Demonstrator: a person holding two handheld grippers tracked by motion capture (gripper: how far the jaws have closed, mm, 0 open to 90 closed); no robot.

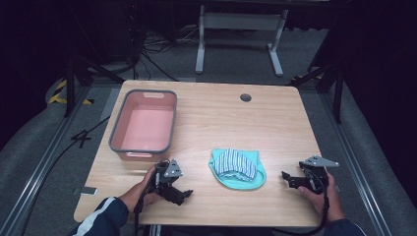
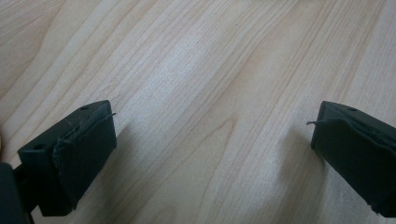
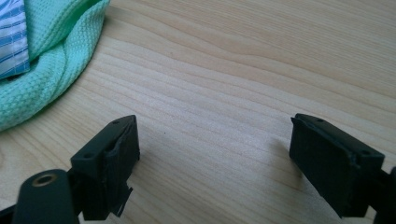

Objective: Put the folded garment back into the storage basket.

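Claws [image 1: 183,192] [image 1: 290,179] gaping, flanking folded cloths [image 1: 237,167] on table [image 1: 275,123].

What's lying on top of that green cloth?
A folded blue-and-white striped cloth rests on the green cloth, covering its middle; whatever lies beneath there is hidden.

A light wooden table [image 1: 275,123] with rounded corners stands in a dim room, its top lit evenly while everything around it falls into near darkness. A small round grey cable hole [image 1: 246,97] sits near its far edge. The floor [image 1: 29,147] is grey carpet. Beyond the table a white metal frame [image 1: 240,29] with two legs stands on the floor, and black cables [image 1: 152,49] lie tangled to its left. A strip of yellow and black tape [image 1: 61,93] marks the floor at the left. Metal rails [image 1: 44,162] run along both sides of the table.
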